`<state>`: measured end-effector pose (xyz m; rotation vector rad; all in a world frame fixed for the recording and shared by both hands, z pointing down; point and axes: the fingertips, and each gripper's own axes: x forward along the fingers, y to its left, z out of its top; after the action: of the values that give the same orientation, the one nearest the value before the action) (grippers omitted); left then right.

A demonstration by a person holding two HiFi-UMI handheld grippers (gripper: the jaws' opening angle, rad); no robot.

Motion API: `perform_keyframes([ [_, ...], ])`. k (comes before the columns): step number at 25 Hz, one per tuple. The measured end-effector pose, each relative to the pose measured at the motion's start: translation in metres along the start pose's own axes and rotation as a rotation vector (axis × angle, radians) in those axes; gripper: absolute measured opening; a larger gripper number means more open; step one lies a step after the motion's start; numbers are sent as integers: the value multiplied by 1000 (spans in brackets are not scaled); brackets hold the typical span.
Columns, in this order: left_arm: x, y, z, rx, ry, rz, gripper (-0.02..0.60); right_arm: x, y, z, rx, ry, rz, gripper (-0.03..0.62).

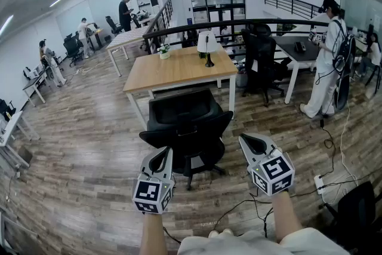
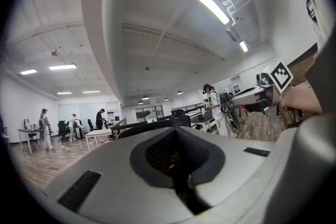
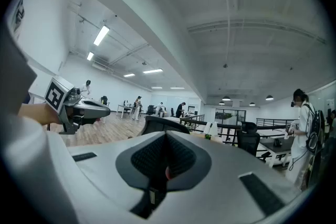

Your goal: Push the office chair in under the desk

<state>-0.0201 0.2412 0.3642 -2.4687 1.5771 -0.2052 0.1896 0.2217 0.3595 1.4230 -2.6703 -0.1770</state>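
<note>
Office chair [image 1: 186, 125], black, is the nearest thing ahead of the two tools. The left gripper [image 1: 163, 155] and the right gripper [image 1: 250, 141] are held side by side with a gap between them. Each has its jaws clenched together with nothing between them. Their tips point toward the chair's backrest, and both gripper views show that backrest a little way beyond the jaws, not touched. The chair stands on the wood floor [image 1: 77, 170] with its back to the person, at the near edge of the wooden desk [image 1: 179, 71] and not tucked under it. On the desk are a white-shaded lamp [image 1: 207, 45] and a small potted plant [image 1: 163, 52]. Cables [image 1: 334, 146] trail across the floor at the right, near a standing person in white [image 1: 327, 63]
</note>
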Motion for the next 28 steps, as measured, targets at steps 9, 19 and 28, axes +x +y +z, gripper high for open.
perform_keyframes([
  [9,8,-20,-4,-22,25,2,5,-10,-6,-9,25,30,0,18],
  [19,33,-33,1,-29,21,46,15,-9,-27,-13,88,-4,30,20],
  [28,52,-24,-2,-22,42,69,15,12,-47,-20,126,-12,55,20],
])
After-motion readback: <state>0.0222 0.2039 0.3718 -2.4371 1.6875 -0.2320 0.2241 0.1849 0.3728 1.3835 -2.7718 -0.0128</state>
